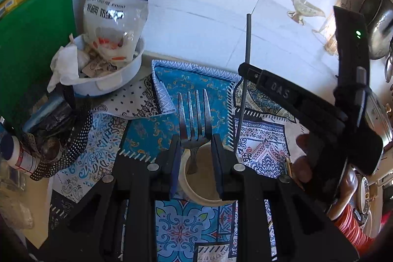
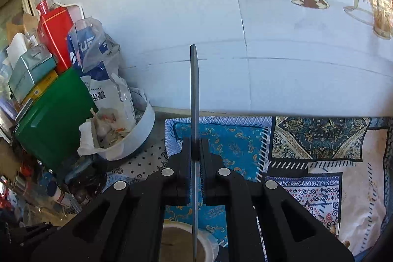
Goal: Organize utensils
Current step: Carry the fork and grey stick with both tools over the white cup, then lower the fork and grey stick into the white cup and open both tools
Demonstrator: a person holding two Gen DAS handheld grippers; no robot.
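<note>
Left wrist view shows my left claw (image 1: 195,146) clamped on the fork (image 1: 195,114), tines up, handle hanging into the cup (image 1: 207,198) directly below, while the right claw (image 2: 195,151) pinches a chopstick (image 2: 194,90) upright.

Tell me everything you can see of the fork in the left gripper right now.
The fork is metal, silvery and slightly dulled, with four long tines pointing up and away from the camera. The left gripper clamps it at the neck, just below the tines, one pad on each side. Its handle runs down from the jaws into the open mouth of the cream-coloured cup standing on the patterned cloth; whether the handle touches the cup's inside cannot be told. Behind the tines lies the blue part of the cloth.
</note>
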